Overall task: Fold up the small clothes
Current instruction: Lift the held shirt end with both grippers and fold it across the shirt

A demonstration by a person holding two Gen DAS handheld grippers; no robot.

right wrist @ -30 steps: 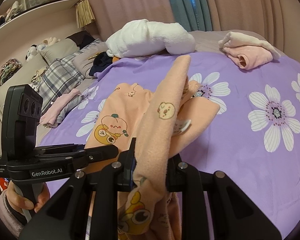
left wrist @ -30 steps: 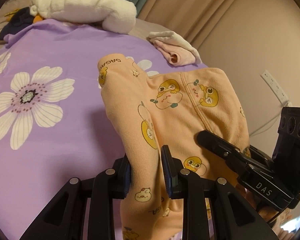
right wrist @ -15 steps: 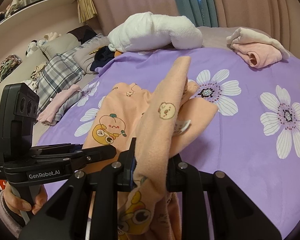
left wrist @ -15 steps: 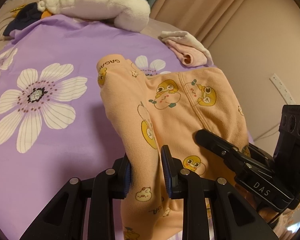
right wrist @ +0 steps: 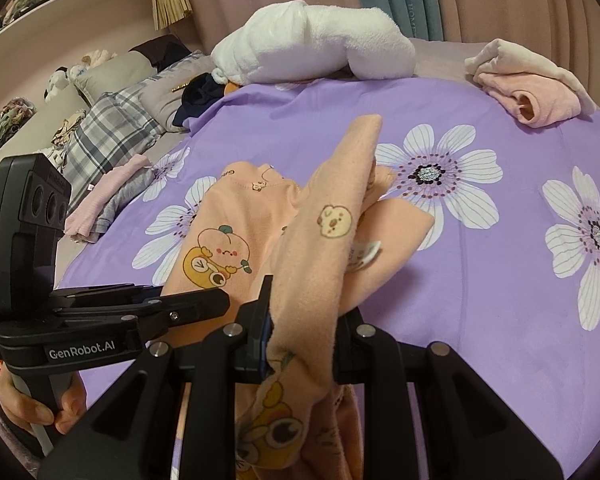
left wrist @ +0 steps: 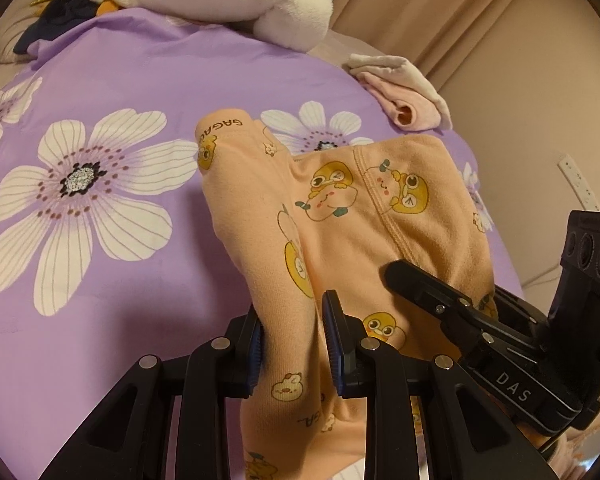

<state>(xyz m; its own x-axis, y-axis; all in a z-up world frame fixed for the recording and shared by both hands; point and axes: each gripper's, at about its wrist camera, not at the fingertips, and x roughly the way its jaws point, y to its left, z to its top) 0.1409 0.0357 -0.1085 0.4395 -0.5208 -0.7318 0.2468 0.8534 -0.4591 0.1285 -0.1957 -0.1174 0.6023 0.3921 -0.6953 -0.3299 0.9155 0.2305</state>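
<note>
Peach printed garment (left wrist: 340, 216) hung pinched in both the left gripper (left wrist: 296, 344) and right gripper (right wrist: 300, 332). Its far end seemingly rested on the purple floral bedspread (left wrist: 100, 280)

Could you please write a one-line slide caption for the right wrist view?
Right tongs and left tongs grip peach cartoon-print pants over a purple floral bedspread.

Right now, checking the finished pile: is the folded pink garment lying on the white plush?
No, the folded pink garment lies apart from the white plush.
</note>
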